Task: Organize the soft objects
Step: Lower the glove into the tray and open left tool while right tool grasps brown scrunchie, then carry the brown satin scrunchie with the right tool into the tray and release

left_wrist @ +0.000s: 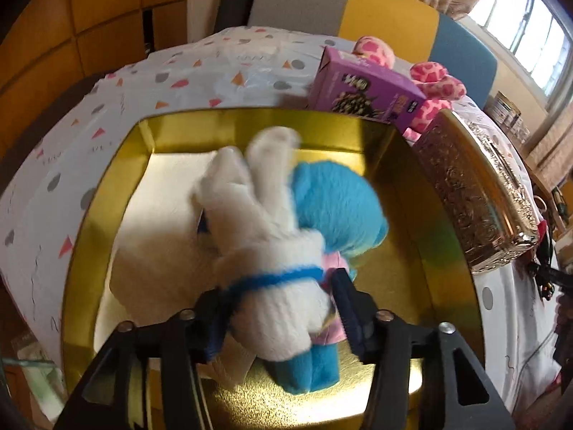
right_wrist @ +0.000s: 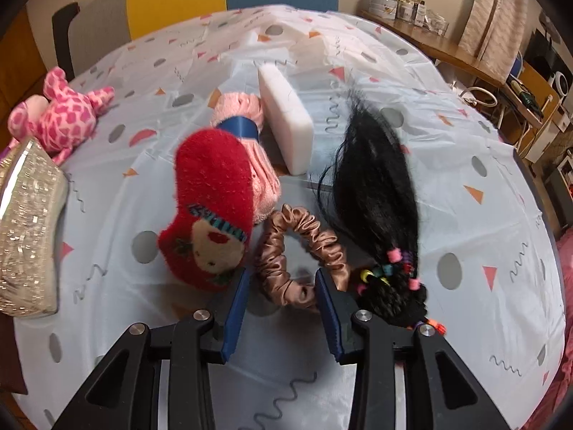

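Observation:
In the left wrist view my left gripper (left_wrist: pixel 277 297) is shut on a white and blue plush toy (left_wrist: pixel 279 251) and holds it over an open gold tin (left_wrist: pixel 440 236) with a white towel (left_wrist: pixel 157 222) inside. In the right wrist view my right gripper (right_wrist: pixel 281 286) is open, its fingers either side of a brown satin scrunchie (right_wrist: pixel 301 251) that lies on the tablecloth. A red fuzzy sock (right_wrist: pixel 215 208) lies left of it, with a pink rolled cloth (right_wrist: pixel 250 136) behind. A black hairpiece with beads (right_wrist: pixel 379 208) lies to the right.
A pink spotted plush (right_wrist: pixel 61 114) lies at the far left, also in the left wrist view (left_wrist: pixel 429 82). A purple box (left_wrist: pixel 361 89) stands behind the tin. An embossed silver lid (left_wrist: pixel 476 193) lies right of the tin. A white foam block (right_wrist: pixel 286 118) stands mid-table.

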